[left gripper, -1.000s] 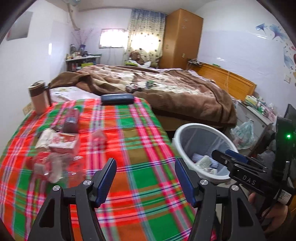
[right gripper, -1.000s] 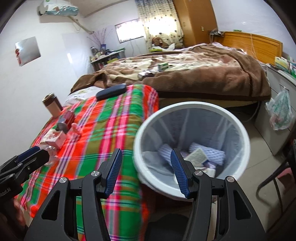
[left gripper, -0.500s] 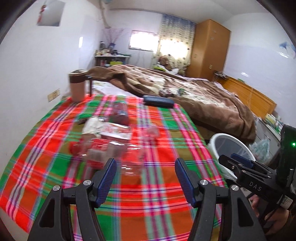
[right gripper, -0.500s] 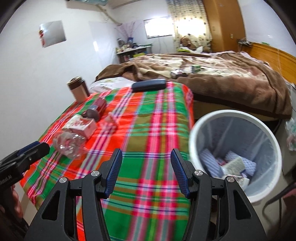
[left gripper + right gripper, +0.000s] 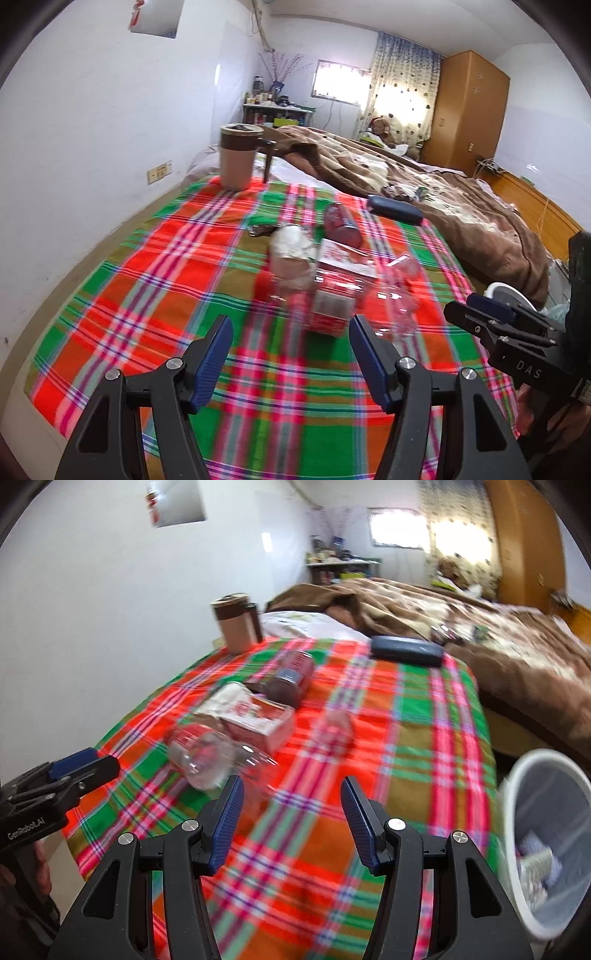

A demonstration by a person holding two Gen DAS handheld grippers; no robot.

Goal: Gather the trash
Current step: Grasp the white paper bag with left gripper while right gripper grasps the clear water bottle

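Observation:
A pile of trash lies on the plaid-covered table point(image 5: 155, 280): a clear plastic bottle point(image 5: 201, 755), a red and white carton point(image 5: 258, 722), a crumpled white wrapper point(image 5: 291, 242), a dark red can point(image 5: 291, 677) and a clear plastic scrap point(image 5: 397, 295). My left gripper point(image 5: 290, 354) is open and empty, just short of the pile. My right gripper point(image 5: 291, 818) is open and empty, near the bottle. The white trash bin point(image 5: 546, 834) stands at the table's right side with some trash inside.
A brown tumbler point(image 5: 238, 160) stands at the table's far left corner. A dark blue case point(image 5: 395, 210) lies at the far edge. A bed with a brown blanket point(image 5: 443, 199) lies beyond. A white wall runs along the left.
Both grippers have swung left, away from the bin and toward the trash pile on the table. Both stay open and empty.

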